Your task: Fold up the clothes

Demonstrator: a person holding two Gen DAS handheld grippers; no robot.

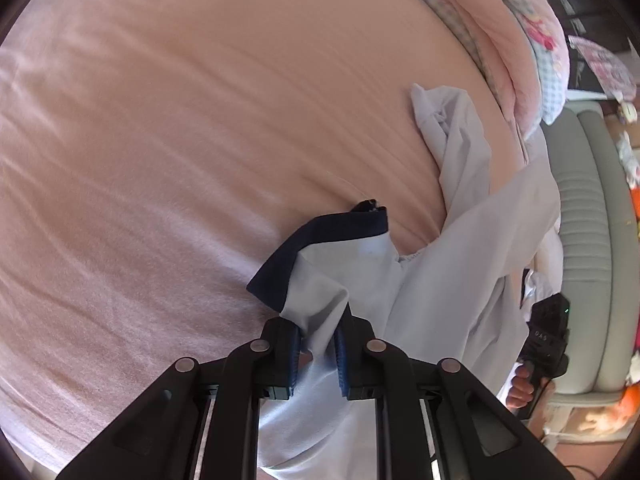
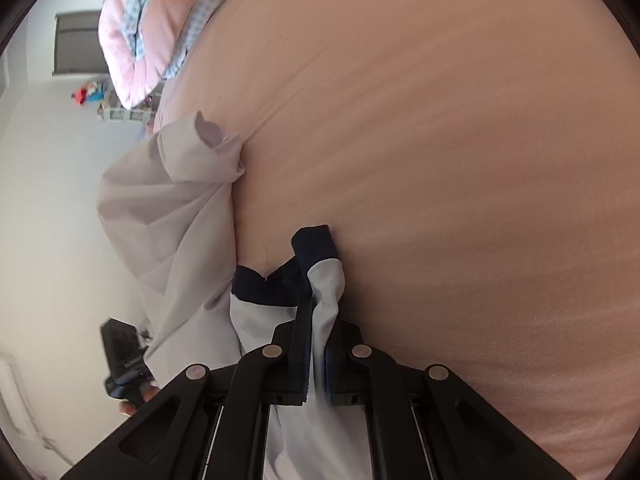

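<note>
1. The shirt (image 1: 460, 248) is soft, light and floppy. It hangs up over the pink bed (image 1: 180, 140).
2. Your left gripper (image 1: 318, 344) pinches the white cloth near the dark blue edge (image 1: 320, 232).
3. Your right gripper (image 2: 318, 360) pinches it near that edge too.
4. Hold it by the edges; it looks like it sags and slides easily.
5. You have no boxes or baskets here.

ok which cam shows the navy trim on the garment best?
Left wrist: the navy trim runs as one long unbroken band just beyond the left gripper, which is shut on the white garment. Right wrist shows it bunched and partly hidden behind a finger of the right gripper.
</note>
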